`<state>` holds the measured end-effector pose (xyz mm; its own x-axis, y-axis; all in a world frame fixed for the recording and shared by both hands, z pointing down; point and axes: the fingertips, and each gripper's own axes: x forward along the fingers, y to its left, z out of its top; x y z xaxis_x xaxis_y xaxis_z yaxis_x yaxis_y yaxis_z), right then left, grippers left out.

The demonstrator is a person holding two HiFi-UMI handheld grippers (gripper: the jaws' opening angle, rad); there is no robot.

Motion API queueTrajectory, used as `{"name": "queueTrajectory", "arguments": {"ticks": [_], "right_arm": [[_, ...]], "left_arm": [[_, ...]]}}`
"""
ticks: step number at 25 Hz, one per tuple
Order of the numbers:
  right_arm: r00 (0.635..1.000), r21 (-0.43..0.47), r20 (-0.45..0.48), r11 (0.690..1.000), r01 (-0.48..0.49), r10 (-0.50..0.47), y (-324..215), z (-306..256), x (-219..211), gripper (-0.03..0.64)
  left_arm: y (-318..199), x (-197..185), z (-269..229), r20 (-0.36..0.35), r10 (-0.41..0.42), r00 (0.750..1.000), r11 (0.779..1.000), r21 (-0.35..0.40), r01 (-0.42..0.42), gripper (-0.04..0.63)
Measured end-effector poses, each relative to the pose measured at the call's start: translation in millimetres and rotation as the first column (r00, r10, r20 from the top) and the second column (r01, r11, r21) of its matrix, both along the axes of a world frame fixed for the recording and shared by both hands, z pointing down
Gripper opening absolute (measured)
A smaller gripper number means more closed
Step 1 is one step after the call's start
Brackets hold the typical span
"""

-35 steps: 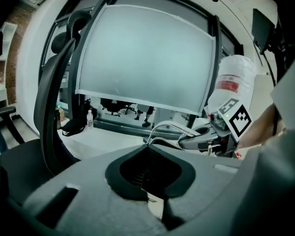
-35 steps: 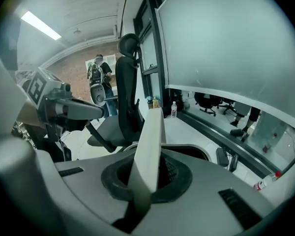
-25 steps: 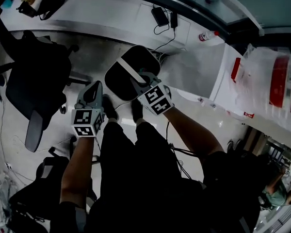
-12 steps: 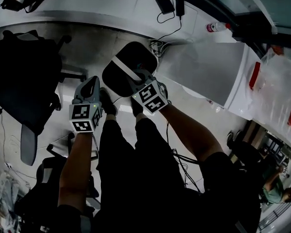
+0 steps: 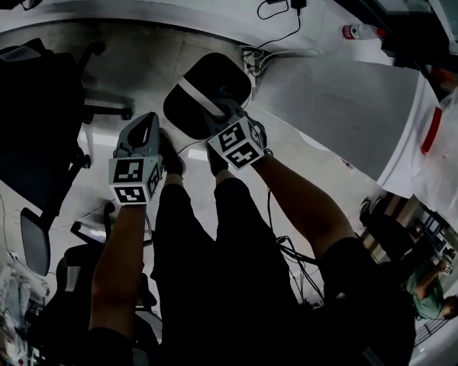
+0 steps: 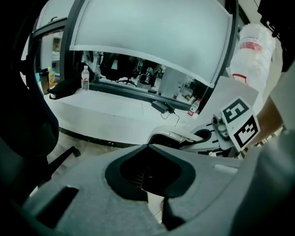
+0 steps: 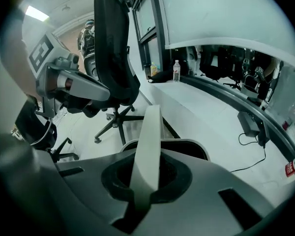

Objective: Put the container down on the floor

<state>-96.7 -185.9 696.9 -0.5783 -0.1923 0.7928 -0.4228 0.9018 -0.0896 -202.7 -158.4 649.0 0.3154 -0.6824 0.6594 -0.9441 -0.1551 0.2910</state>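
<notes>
Container [image 5: 223, 78] sunk lower, handle [image 5: 194, 97] clamped in the downward-tilted right tool [image 5: 217, 118].

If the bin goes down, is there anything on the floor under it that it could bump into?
Nothing visible. The right tongs grip the white handle of the container, and the floor around it looks bare. Cables lie just beside it, and the person's shoes are just behind. The spot right underneath is hidden.

In the head view, my right gripper [image 5: 220, 120] covers the near rim of the container [image 5: 214, 78]; I cannot tell whether it touches the floor [image 5: 137, 75].
</notes>
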Motion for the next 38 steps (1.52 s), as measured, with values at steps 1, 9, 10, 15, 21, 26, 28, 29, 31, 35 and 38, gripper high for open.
{"name": "queueTrajectory", "arguments": {"ticks": [1, 9, 10, 15, 21, 26, 28, 29, 31, 35, 38], "right_arm": [[1.000, 0.000, -0.008, 1.000, 0.003, -0.003, 0, 8, 0, 0.008], [0.999, -0.032, -0.052, 0.999, -0.006, 0.005, 8, 66, 0, 0.008], [0.999, -0.038, -0.054, 0.999, -0.007, 0.005, 8, 72, 0, 0.008], [0.998, -0.054, -0.067, 0.998, -0.008, 0.005, 8, 103, -2, 0.008], [0.996, -0.070, -0.090, 0.998, 0.001, -0.007, 10, 132, -6, 0.008], [0.995, -0.081, -0.098, 0.997, -0.004, -0.004, 12, 150, -6, 0.008], [0.995, -0.081, -0.101, 0.997, -0.010, 0.002, 11, 156, -6, 0.008], [0.995, -0.082, -0.103, 0.997, -0.014, 0.006, 11, 159, -5, 0.008], [0.994, -0.088, -0.108, 0.996, -0.024, 0.015, 12, 166, -4, 0.008], [0.992, -0.101, -0.123, 0.994, -0.034, 0.022, 15, 181, 1, 0.008], [0.990, -0.107, -0.135, 0.993, -0.048, 0.033, 15, 192, 7, 0.008]], "left_arm": [[0, -1, 7, 0.000, 0.000, 1.000, 1.000, -0.003, 0.000, 0.008], [9, 1, 53, -0.008, 0.003, 1.000, 0.999, -0.040, -0.004, 0.008], [9, 0, 57, -0.009, -0.004, 1.000, 0.999, -0.042, 0.004, 0.008], [2, -3, 82, -0.002, -0.002, 1.000, 0.999, -0.052, 0.001, 0.008], [1, 1, 107, -0.009, 0.004, 1.000, 0.998, -0.068, -0.005, 0.008], [3, 6, 122, -0.046, -0.017, 0.999, 0.996, -0.083, 0.013, 0.008], [4, 7, 125, -0.035, -0.005, 0.999, 0.997, -0.080, 0.002, 0.008], [4, 8, 127, -0.031, 0.001, 1.000, 0.997, -0.081, -0.003, 0.008], [8, 9, 131, -0.029, 0.005, 1.000, 0.996, -0.088, -0.007, 0.008], [14, 13, 138, -0.033, 0.017, 0.999, 0.995, -0.097, -0.020, 0.008], [17, 14, 144, -0.032, 0.020, 0.999, 0.995, -0.101, -0.023, 0.008]]}}
